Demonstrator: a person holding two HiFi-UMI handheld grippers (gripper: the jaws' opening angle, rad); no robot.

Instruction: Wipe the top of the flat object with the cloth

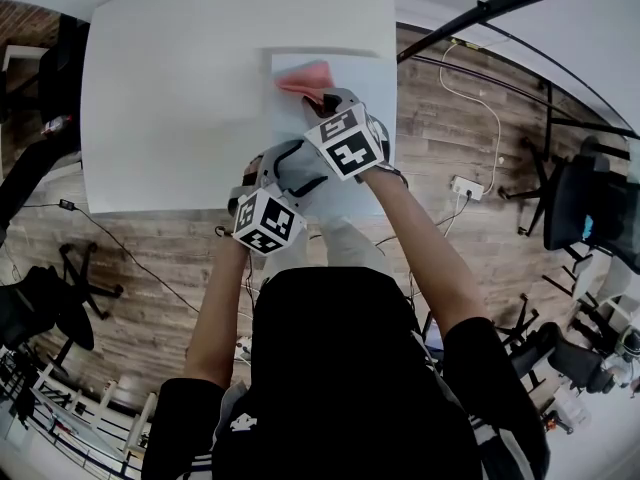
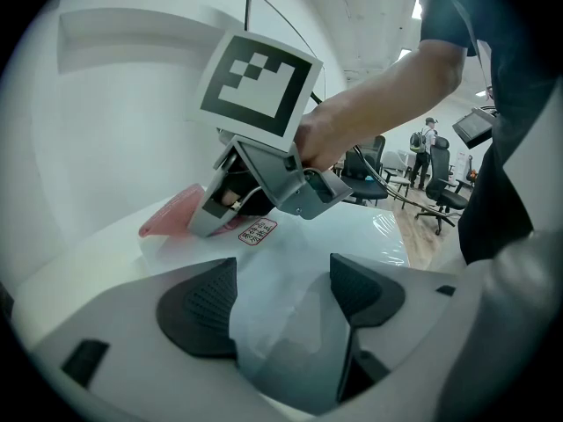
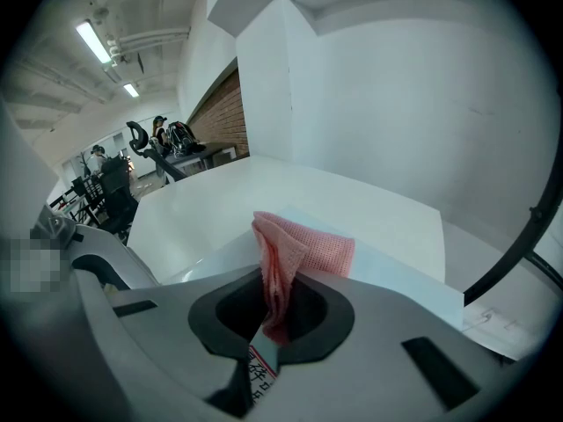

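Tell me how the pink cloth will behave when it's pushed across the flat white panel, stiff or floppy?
Probably floppy: the pink cloth folds and bunches where the right tongs pinch it. Likely light, being thin mesh-like fabric. It may glide easily, since the flat white panel looks glossy on top.

The only print is a small white sticker [image 2: 257, 230] with red characters on the flat object [image 2: 374, 236], too small and blurred to read in either gripper view, while the marker cubes [image 1: 347, 141] carry only black-and-white square patterns.
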